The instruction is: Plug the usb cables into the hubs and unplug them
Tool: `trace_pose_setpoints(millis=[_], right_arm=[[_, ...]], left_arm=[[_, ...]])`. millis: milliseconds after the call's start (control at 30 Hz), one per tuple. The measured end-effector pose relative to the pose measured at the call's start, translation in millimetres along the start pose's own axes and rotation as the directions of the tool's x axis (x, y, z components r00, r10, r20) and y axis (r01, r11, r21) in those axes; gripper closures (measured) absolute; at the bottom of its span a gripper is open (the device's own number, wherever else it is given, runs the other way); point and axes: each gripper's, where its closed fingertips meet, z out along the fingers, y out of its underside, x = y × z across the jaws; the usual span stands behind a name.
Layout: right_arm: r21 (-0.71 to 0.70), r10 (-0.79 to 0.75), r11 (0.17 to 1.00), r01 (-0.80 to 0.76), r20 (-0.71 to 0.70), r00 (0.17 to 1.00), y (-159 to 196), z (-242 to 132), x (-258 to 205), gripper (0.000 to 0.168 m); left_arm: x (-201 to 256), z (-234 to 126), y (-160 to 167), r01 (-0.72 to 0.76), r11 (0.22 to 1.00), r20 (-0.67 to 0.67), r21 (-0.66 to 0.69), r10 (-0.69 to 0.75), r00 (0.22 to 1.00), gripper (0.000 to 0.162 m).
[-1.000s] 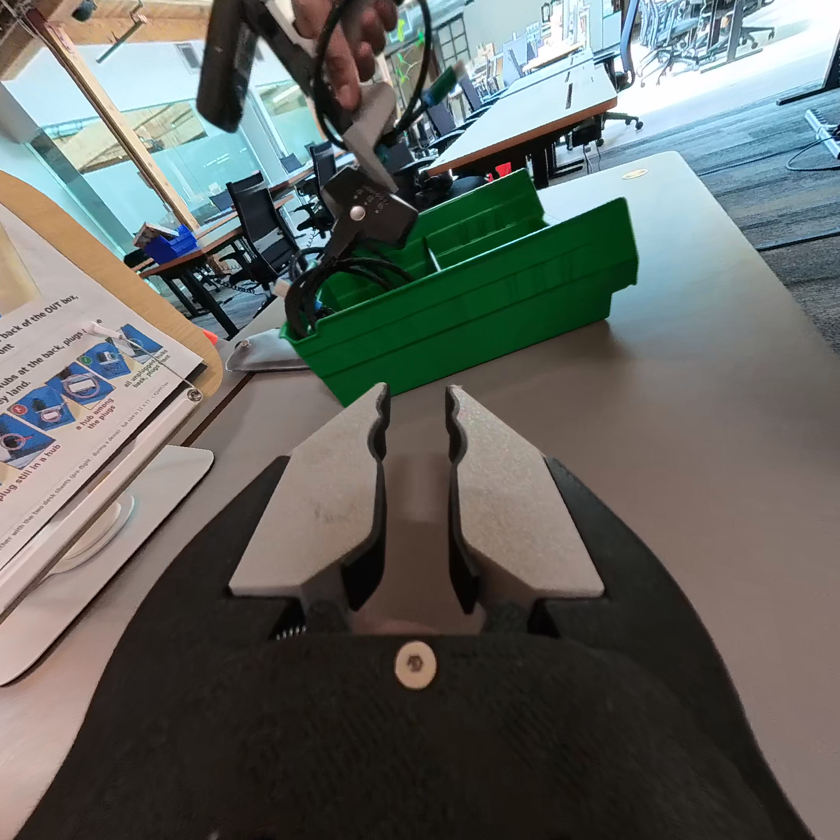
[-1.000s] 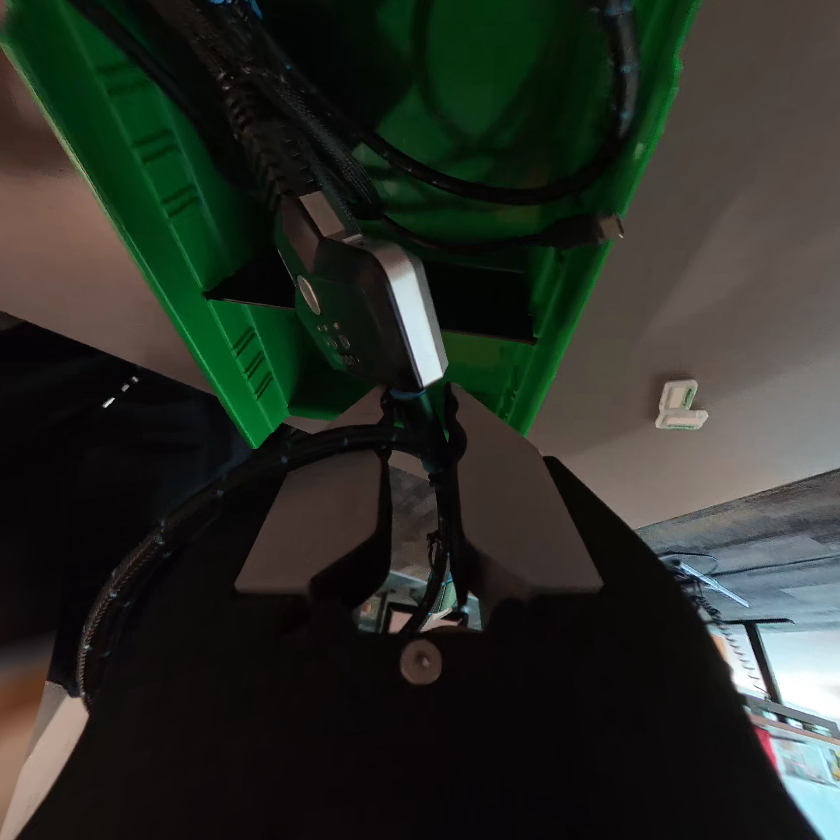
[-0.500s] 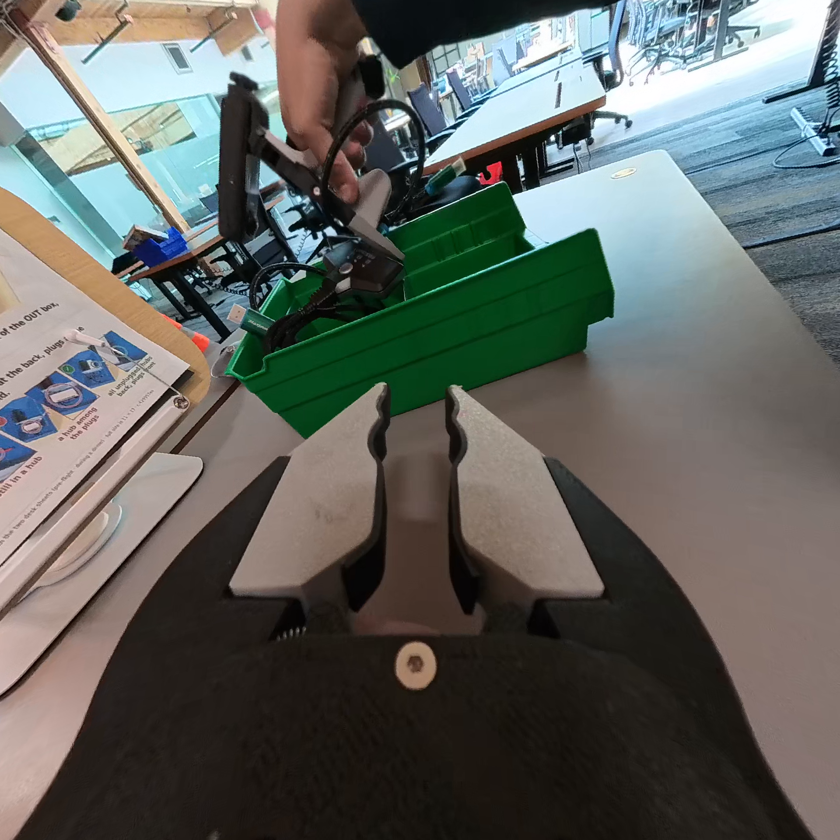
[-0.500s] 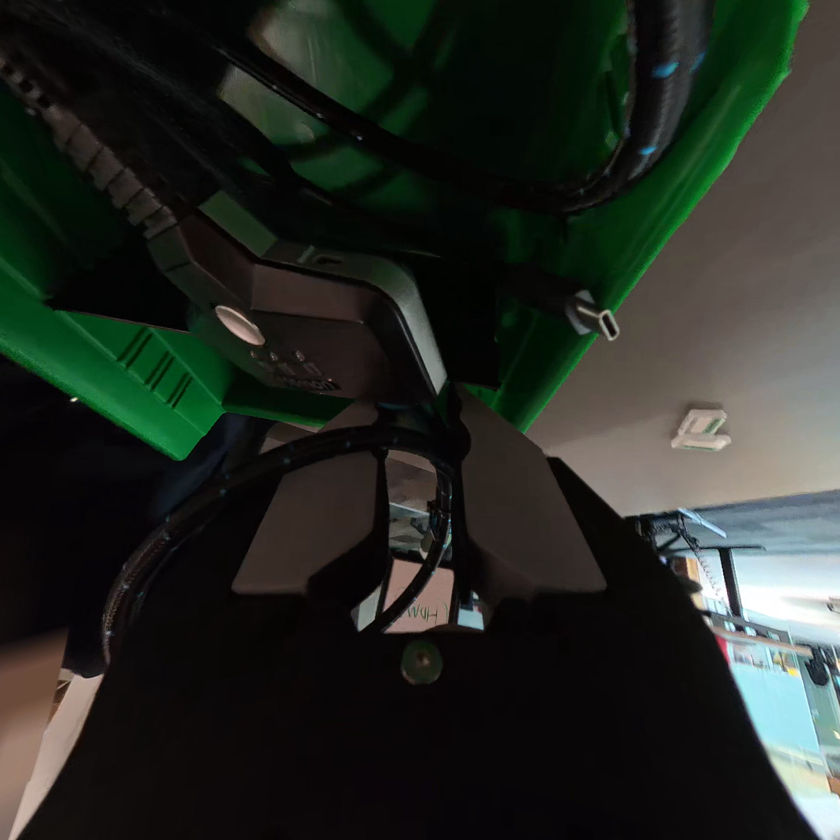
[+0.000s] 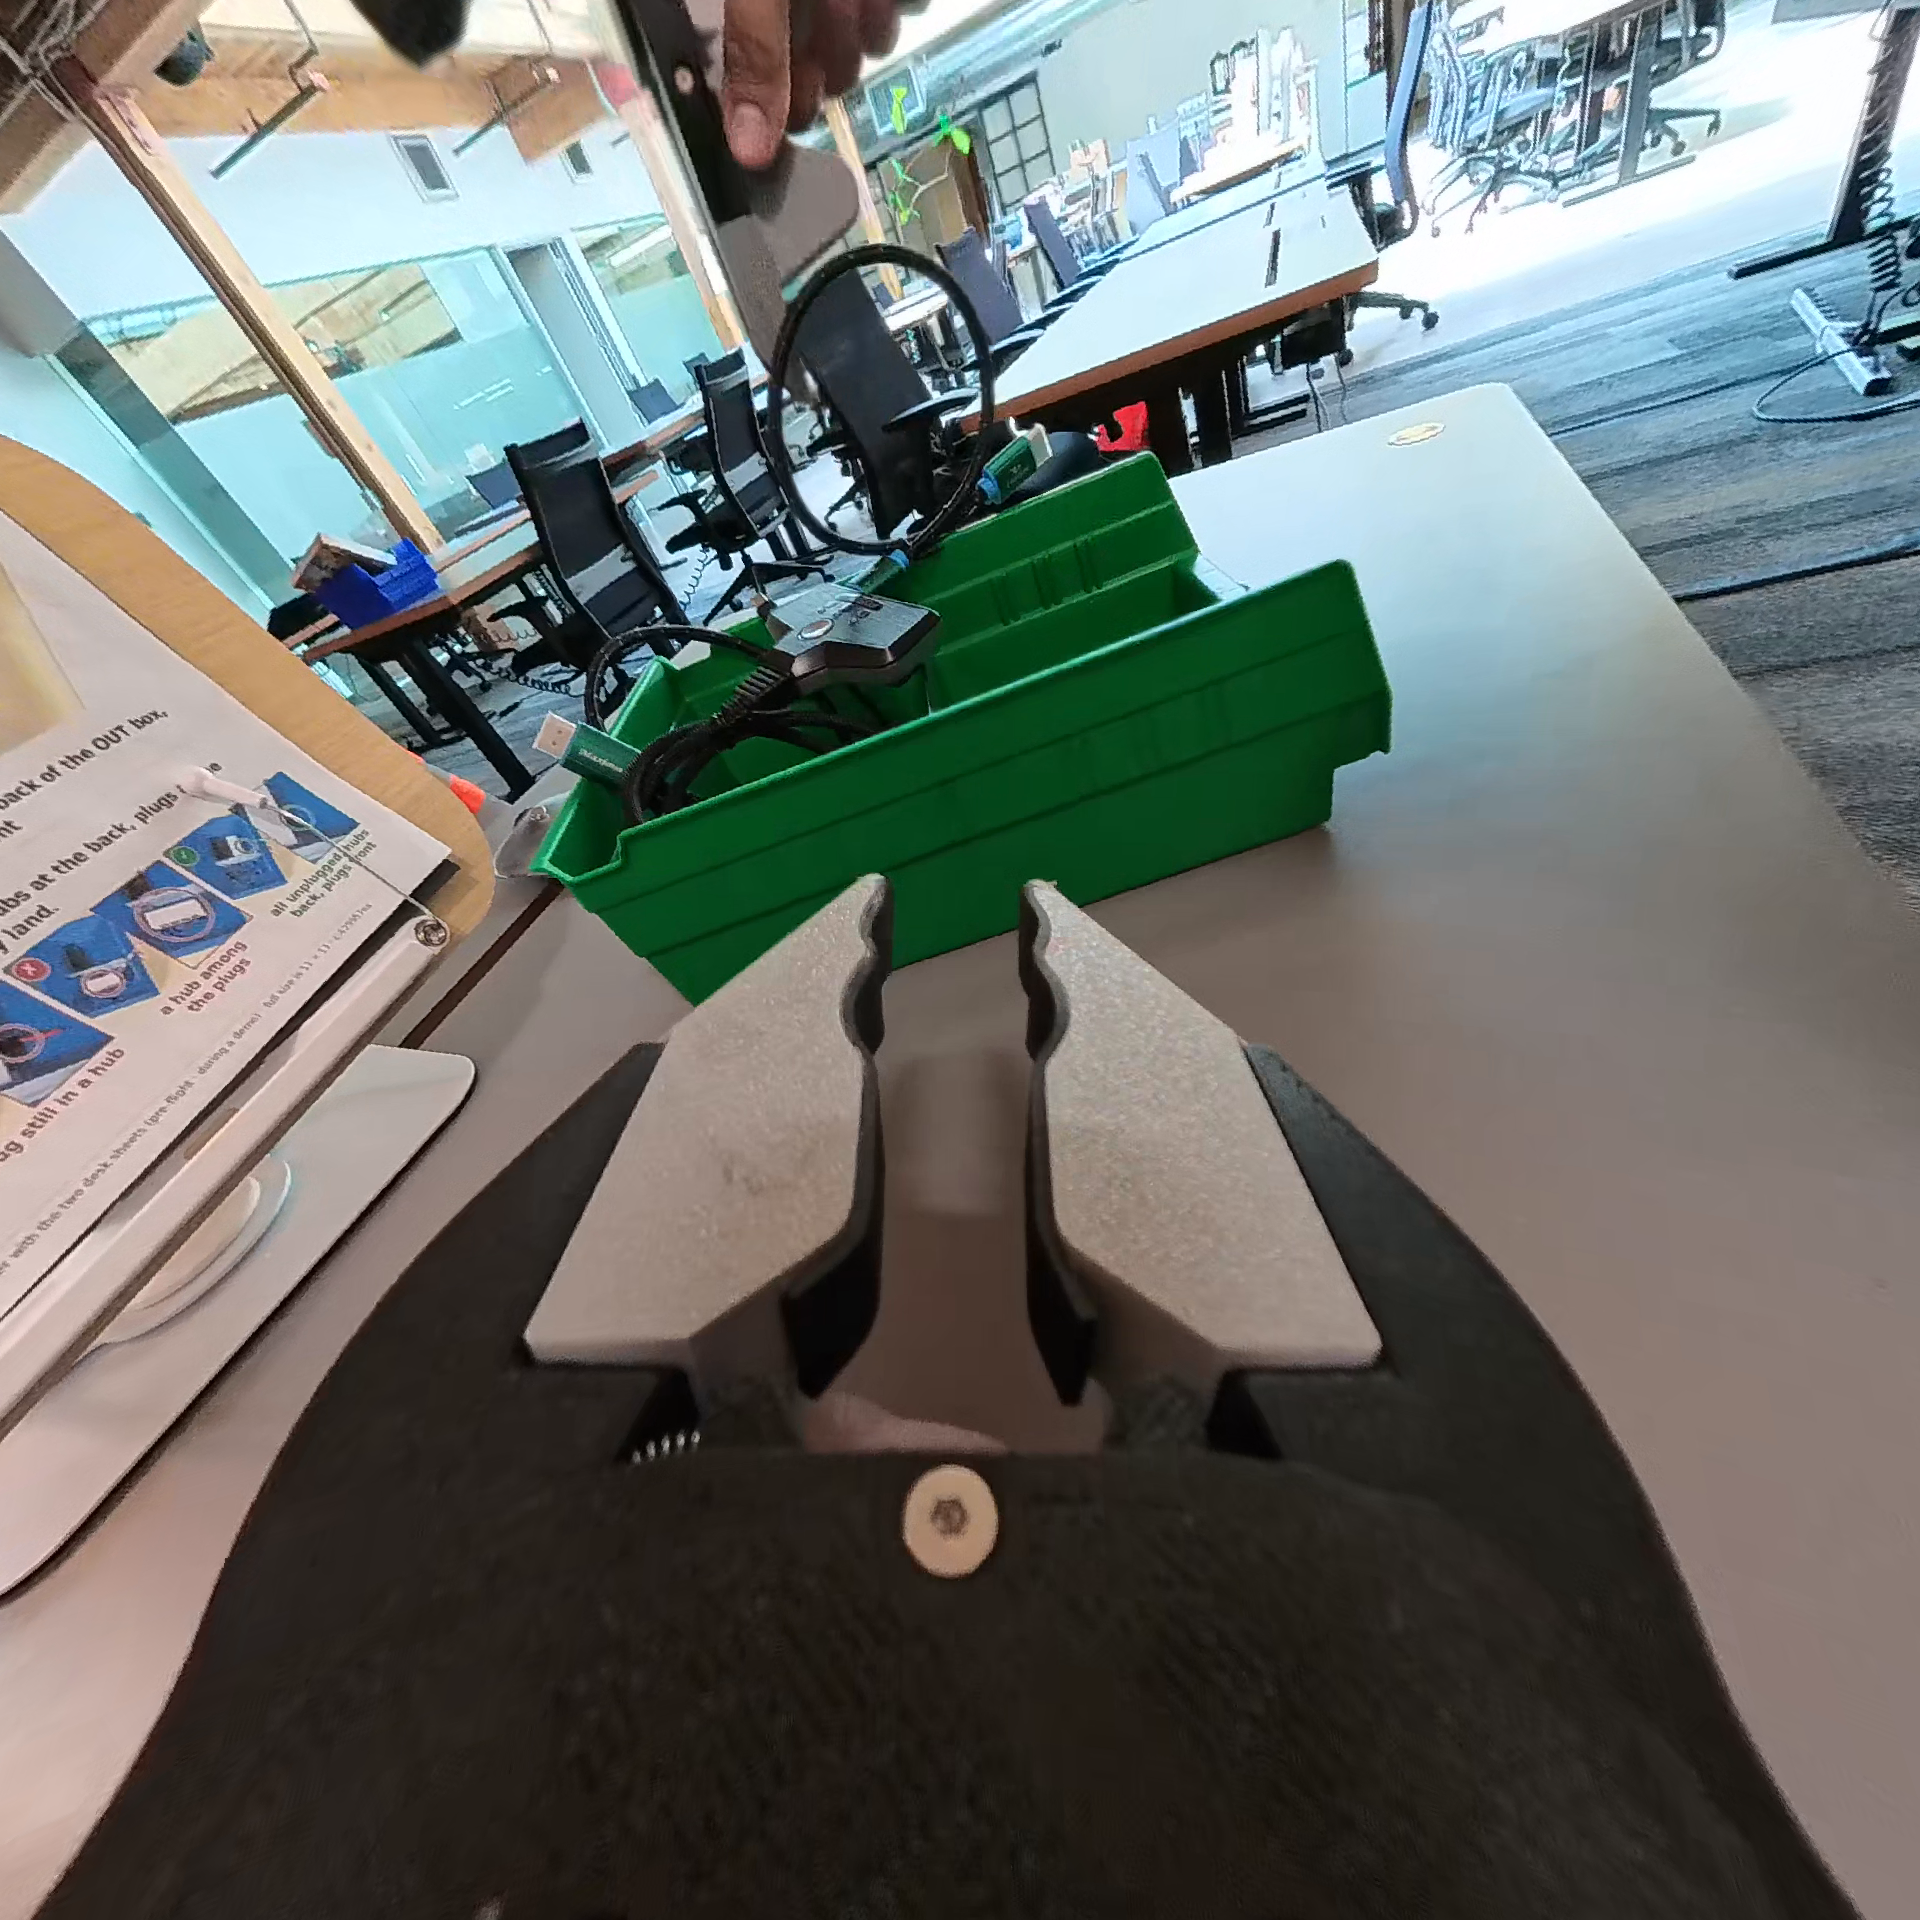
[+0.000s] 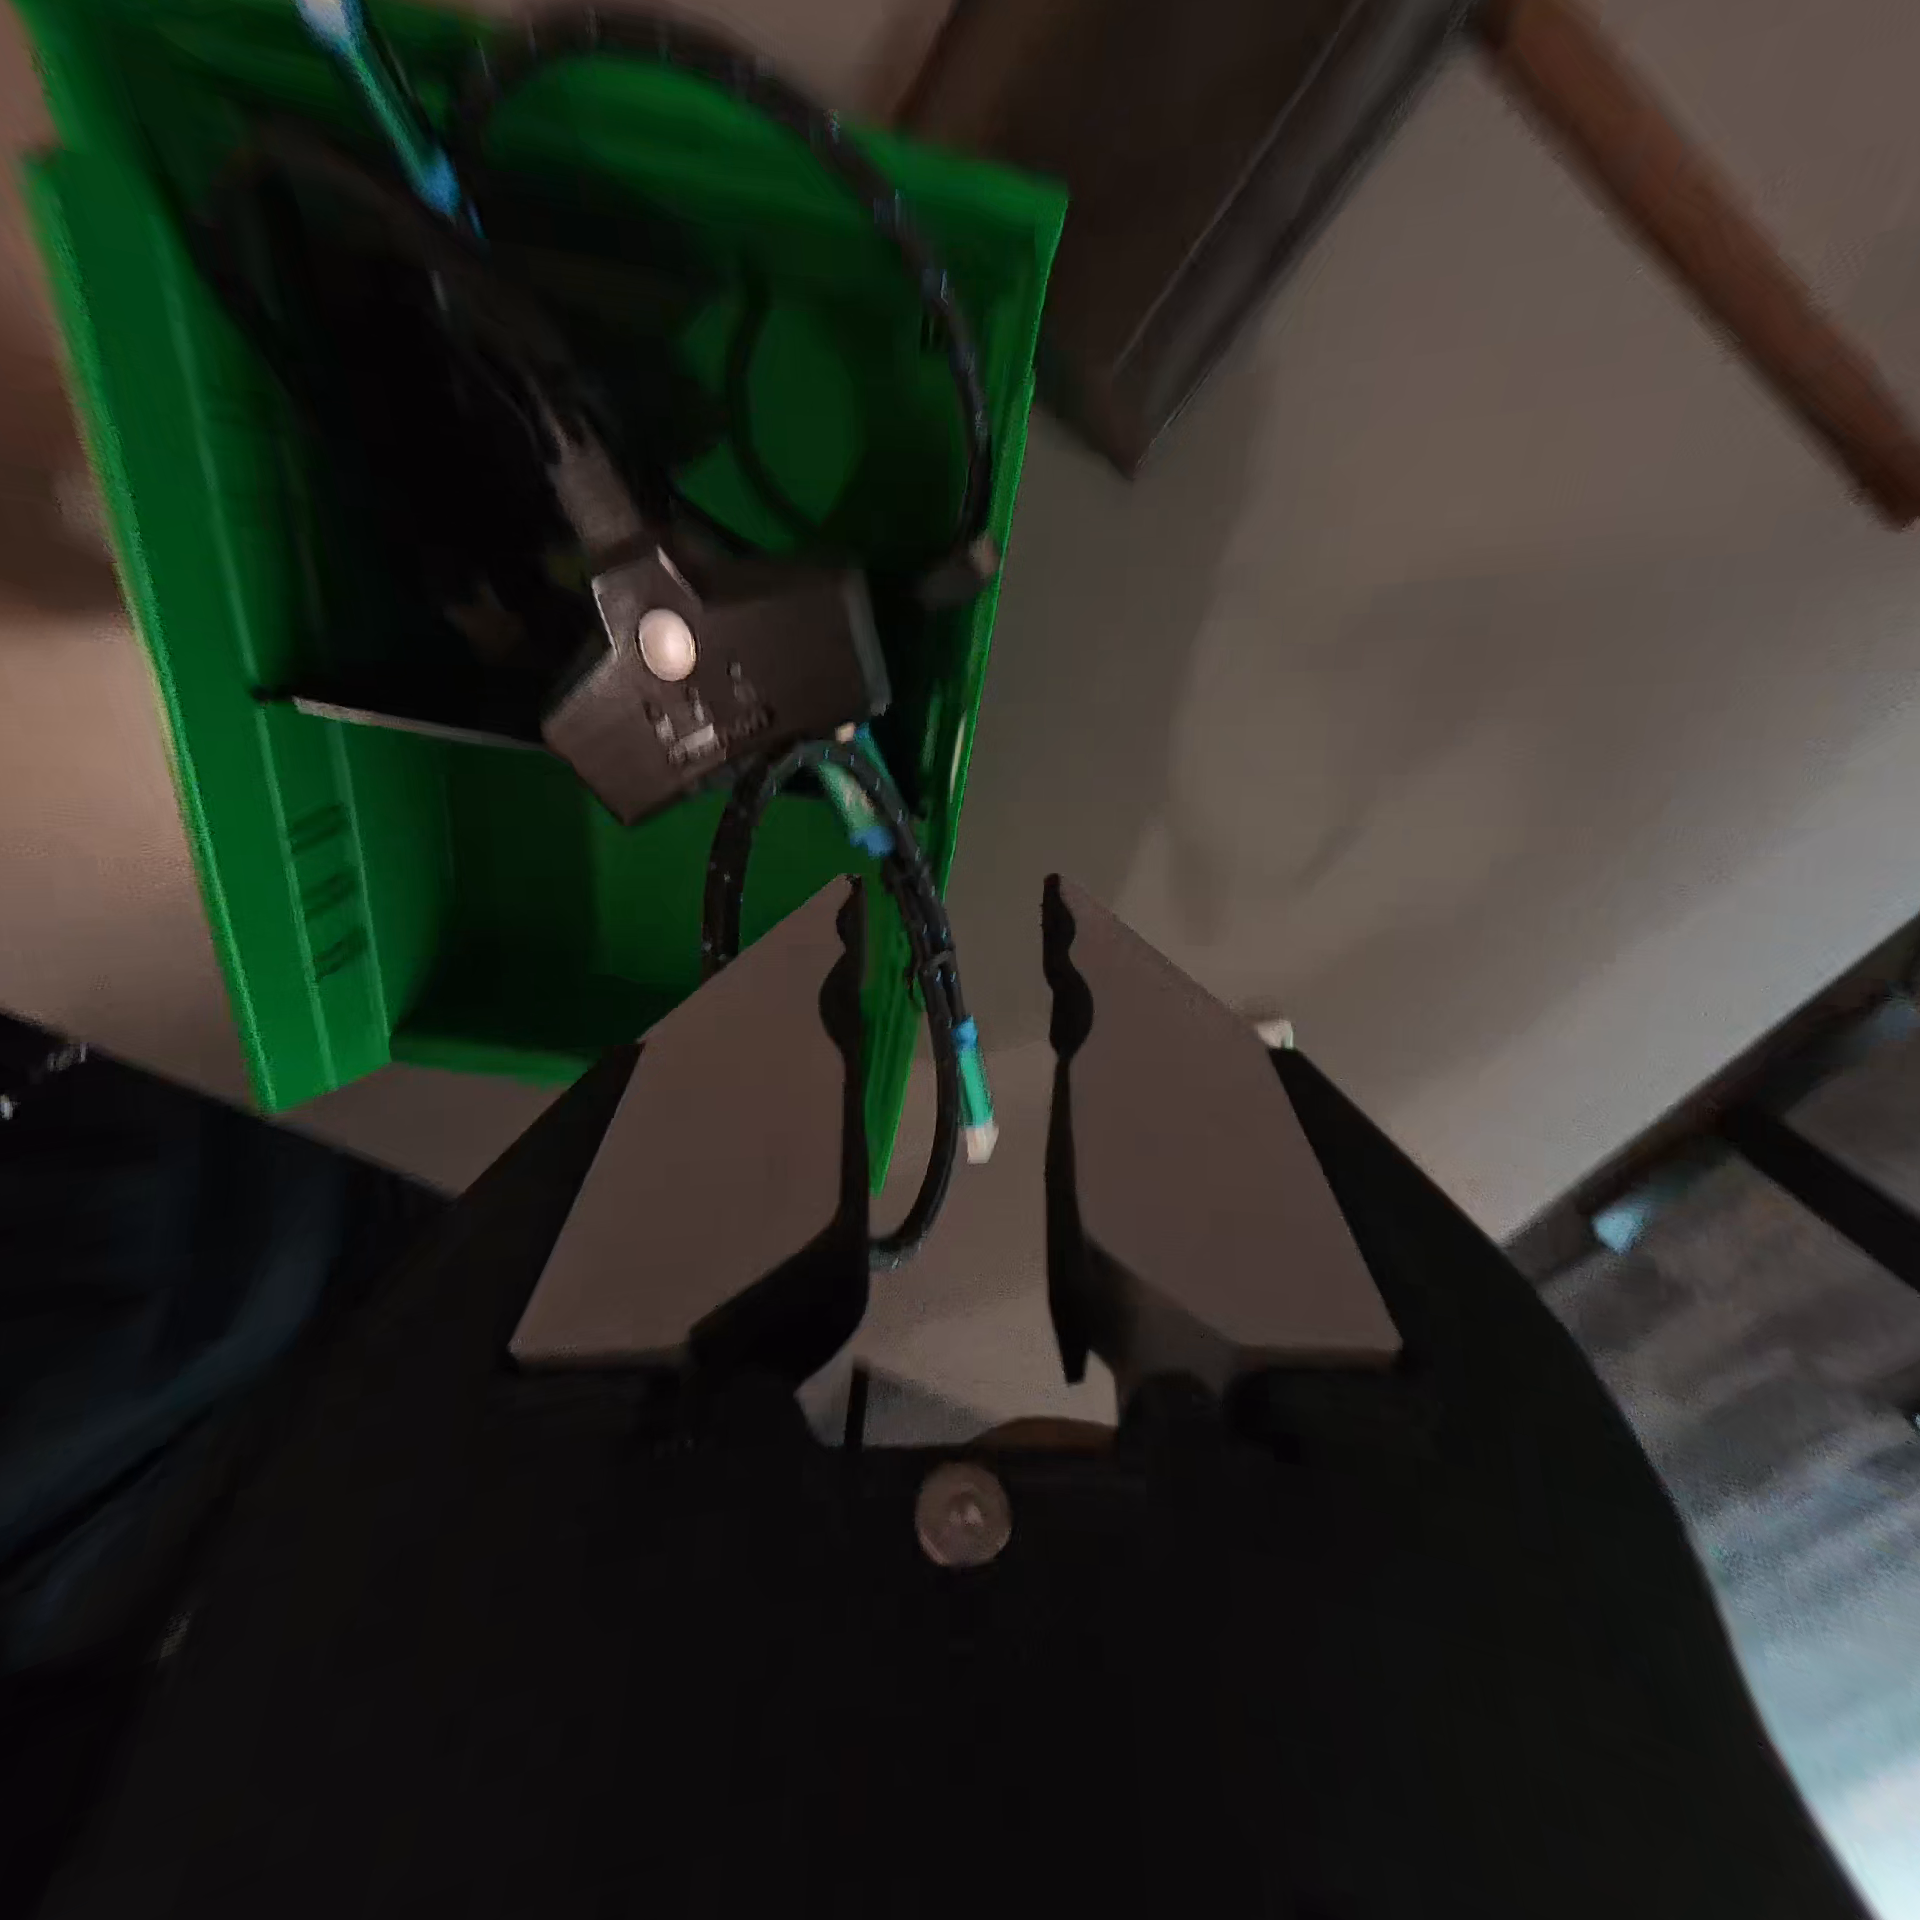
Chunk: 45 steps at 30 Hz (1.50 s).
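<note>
Since the grey worktop (image 5: pixel 1558 1039) is the biggest thing, start there; on it sits a long green bin (image 5: pixel 1039 790) with a wall across its middle; a paper sheet on a stand (image 5: pixel 156 935) leans at the left edge of the worktop. Inside the bin lies a heap of black cables (image 5: pixel 717 727), and on top, right at the middle wall, rests a small black hub (image 5: pixel 852 629) with a round pale button; one cable loop (image 5: pixel 883 405) stands up above the bin with a green plug (image 5: pixel 1013 468) at its end.

As far as I can judge, the hub is already down in the bin, and the cable end with the green plug is not tucked in yet.

The left gripper (image 5: pixel 951 935) hangs low over the worktop, near the bin; its jaws are apart and hold nothing. The right gripper (image 6: pixel 951 914) is above the bin; its jaws are wide apart, and a cable runs between them, loose.

Only the left wrist view shows the hand (image 5: pixel 790 62) up high and the room behind; only the right wrist view, though blurry, looks down into the bin.
</note>
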Motion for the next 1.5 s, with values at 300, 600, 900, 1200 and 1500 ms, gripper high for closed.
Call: trace_pose_setpoints(millis=[300,600,900,1200,1500], right_arm=[[0.377,-0.223,0.913,0.156,0.141,0.965,-26,16,-61,0.168],[-0.097,-0.332,0.941,0.325,-0.068,0.941,-24,72,-63,0.168],[-0.252,-0.417,0.891,0.379,-0.118,0.901,-40,100,-54,0.168],[-0.256,-0.363,0.91,0.326,-0.113,0.925,-27,133,-29,0.168],[0.276,-0.235,0.905,0.324,-0.309,0.921,-32,-10,-50,0.126]], left_arm=[[1,2,1,0.009,1.0,-0.005,-0.001,-0.009,1.0,0.141],[1,4,8,-0.001,1.0,-0.003,-0.025,0.001,1.0,0.141],[-3,1,13,-0.015,0.999,0.009,-0.045,0.016,1.0,0.141],[0,5,19,-0.017,0.998,-0.008,-0.064,0.016,1.0,0.141],[-5,1,16,-0.011,0.999,0.01,-0.053,0.012,1.0,0.141]])
